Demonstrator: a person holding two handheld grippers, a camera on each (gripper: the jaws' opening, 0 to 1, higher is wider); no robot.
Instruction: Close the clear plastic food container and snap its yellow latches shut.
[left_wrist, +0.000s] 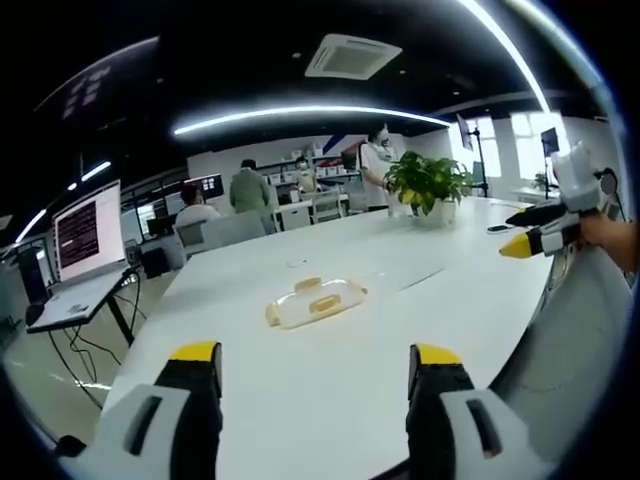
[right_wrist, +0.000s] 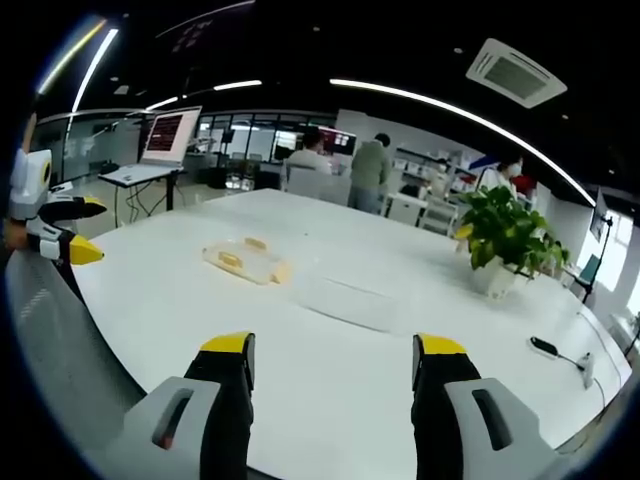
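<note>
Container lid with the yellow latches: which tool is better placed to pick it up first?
Probably left. In the left gripper view the lid lies centred ahead of the open left tool; in the right gripper view it sits off to one side of the right tool.

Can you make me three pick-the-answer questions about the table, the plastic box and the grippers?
1. Where is the clear plastic container?
A. On the white table
B. On the floor
C. In a gripper

2. What colour are the container's latches?
A. Blue
B. Yellow
C. Red

3. How are the jaws of the left gripper and the right gripper?
A. Shut on the container
B. Shut on the potted plant
C. Open, holding nothing

Answers: 1 A, it lies flat on the tabletop. 2 B, the tabs at its edges are yellow. 3 C, both pairs of jaws stand apart with bare table between them.
</note>
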